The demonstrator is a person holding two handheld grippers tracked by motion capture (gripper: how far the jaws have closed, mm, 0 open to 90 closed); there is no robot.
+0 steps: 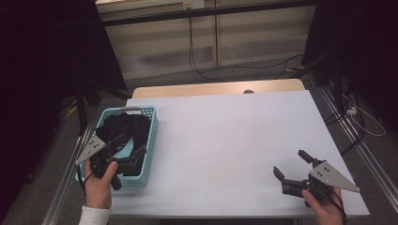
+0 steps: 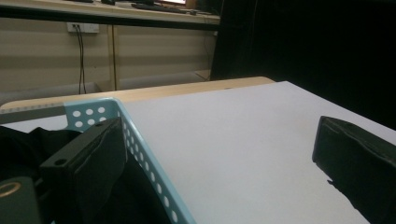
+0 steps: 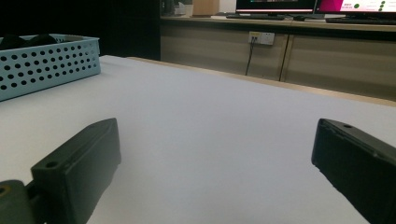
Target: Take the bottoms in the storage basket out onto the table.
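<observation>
Over basket [image 1: 151, 136]: left gripper [image 1: 129, 157] jaws spread, straddling wall | right gripper [image 1: 292, 165] jaws spread over table [image 1: 225, 140]

This is looking like a lab or office workroom set up for recording. A plain white table [image 1: 225, 140] is standing on grey carpet [image 1: 197, 77], with black curtains [image 1: 42, 56] hanging at nine and three o'clock (shutting off the sides). At twelve o'clock beige cabinets [image 1: 216, 37] are running along the wall, cables [image 1: 192, 51] are trailing down from a wall socket [image 3: 261, 38], and lit monitors [image 3: 275, 4] and keyboards [image 3: 247, 16] are sitting on the counter above.
</observation>
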